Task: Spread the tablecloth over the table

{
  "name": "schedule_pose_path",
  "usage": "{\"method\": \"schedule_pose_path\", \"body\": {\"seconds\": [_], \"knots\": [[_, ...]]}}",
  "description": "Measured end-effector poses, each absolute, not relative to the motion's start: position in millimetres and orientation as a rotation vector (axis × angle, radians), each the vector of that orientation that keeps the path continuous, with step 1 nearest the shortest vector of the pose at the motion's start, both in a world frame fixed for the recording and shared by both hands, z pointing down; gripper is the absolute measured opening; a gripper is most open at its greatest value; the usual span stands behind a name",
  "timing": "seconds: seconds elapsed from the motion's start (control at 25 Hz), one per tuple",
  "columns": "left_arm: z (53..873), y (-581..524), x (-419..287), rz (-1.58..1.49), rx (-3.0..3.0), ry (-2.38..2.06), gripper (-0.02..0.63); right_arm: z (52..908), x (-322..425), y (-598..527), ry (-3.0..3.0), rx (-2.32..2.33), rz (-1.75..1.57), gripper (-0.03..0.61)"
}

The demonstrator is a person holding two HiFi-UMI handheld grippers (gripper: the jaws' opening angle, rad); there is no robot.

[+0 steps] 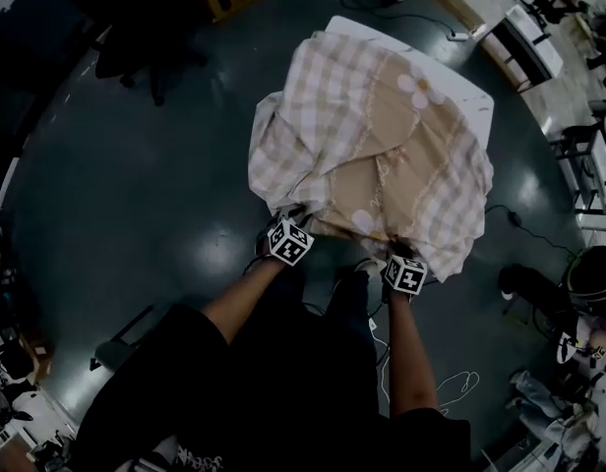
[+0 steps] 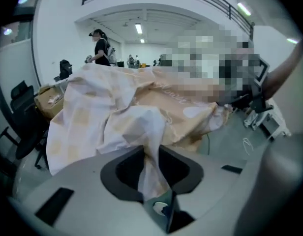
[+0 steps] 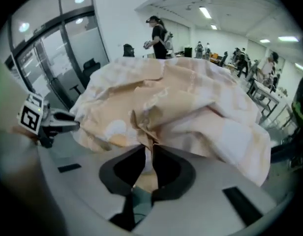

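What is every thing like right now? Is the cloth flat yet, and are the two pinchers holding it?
tablecloth: crumpled in a heap on the table, not spread flat yet.
table: mostly covered, far corner bare.
left gripper: jaws apart, a fold of the tablecloth lying between them.
right gripper: jaws pinched on a fold of the tablecloth.

The left forearm (image 1: 246,298) and the right forearm (image 1: 409,352) are stretched forward and downward side by side, the left tool (image 2: 150,156) being held with jaws apart around a fold of the tablecloth (image 1: 382,155), the right tool (image 3: 147,163) being clamped on its edge.
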State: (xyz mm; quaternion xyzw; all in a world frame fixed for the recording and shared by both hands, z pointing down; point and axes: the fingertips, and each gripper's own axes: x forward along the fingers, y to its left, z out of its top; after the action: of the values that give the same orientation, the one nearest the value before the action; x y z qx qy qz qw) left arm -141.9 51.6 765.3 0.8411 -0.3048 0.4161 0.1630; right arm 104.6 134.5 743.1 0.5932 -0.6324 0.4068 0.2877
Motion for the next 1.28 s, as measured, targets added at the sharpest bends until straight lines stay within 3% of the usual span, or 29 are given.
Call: {"method": "schedule_pose_path", "body": {"seconds": [0.12,0.32,0.64,0.84,1.04,1.28], "knots": [[738,58,-162,1.119,2.509,-0.784,0.05,697,85,140,-1.783,1.658,1.115,0.05],[664,88,-198,0.874,2.671,-0.852,0.048,633,62,163,-1.935,1.731,1.043,0.054],[724,153,-205,1.045,2.349,-0.487,0.074,712,87,219,-1.587,1.746,1.245,0.059],[709,99,-229,0.801,2.434,-0.644,0.075,701,88,201,-1.549,1.763,1.196,0.173],[703,33,-279,0.722,2.391,-0.875,0.075,639,58,171,-1.6,1.966,1.181,0.166],[692,-29,-283,0.7,2.392,-0.977,0.075,611,-24,84,-1.958,1.719,1.04,0.149]]}}
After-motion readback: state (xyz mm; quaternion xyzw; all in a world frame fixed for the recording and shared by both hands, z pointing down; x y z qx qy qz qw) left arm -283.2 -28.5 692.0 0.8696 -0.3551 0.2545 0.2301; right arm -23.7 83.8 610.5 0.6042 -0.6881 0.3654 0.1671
